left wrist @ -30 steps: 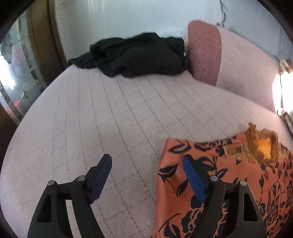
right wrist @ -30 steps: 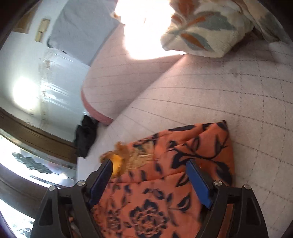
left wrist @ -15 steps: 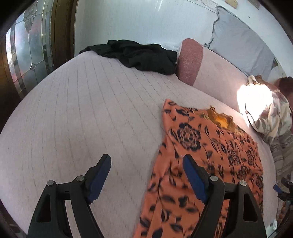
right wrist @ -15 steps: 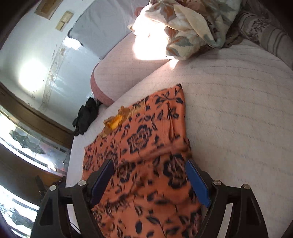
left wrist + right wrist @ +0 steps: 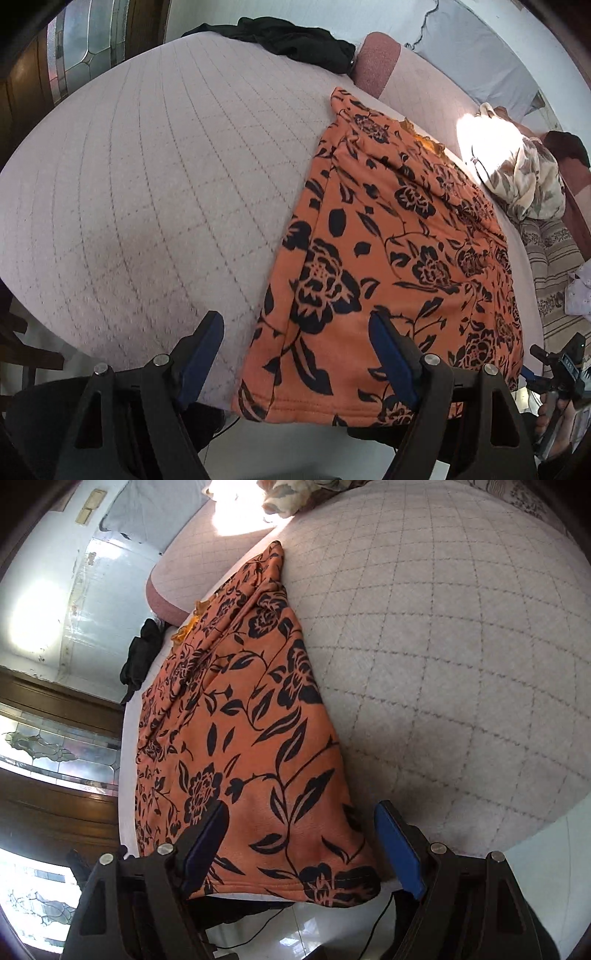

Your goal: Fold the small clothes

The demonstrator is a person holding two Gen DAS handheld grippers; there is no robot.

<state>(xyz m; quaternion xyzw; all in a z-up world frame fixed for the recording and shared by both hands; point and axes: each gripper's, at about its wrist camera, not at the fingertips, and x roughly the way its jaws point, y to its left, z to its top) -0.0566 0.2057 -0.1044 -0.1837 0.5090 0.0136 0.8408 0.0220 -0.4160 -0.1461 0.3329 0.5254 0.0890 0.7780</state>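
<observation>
An orange garment with a black flower print (image 5: 391, 258) (image 5: 236, 738) lies spread along the pale quilted bed, its hem hanging slightly over the near edge. My left gripper (image 5: 295, 354) hovers open over the hem's left corner, with bare bedcover under its left finger. My right gripper (image 5: 301, 845) stands open above the hem's right corner, the cloth below its blue pads (image 5: 397, 853) but not pinched. The garment's yellow-lined neck (image 5: 186, 627) points toward the far end.
A black heap of clothes (image 5: 295, 44) (image 5: 138, 657) lies at the far end beside a pink bolster (image 5: 375, 61). A floral blanket (image 5: 528, 184) is bunched at the right. Wood-framed stained-glass panels (image 5: 55, 749) line one side. White floor (image 5: 546, 878) and a cable lie below the bed edge.
Both grippers pulled back along the garment from its neck end to the hem at the near bed edge. The jaws stayed wide apart throughout.
</observation>
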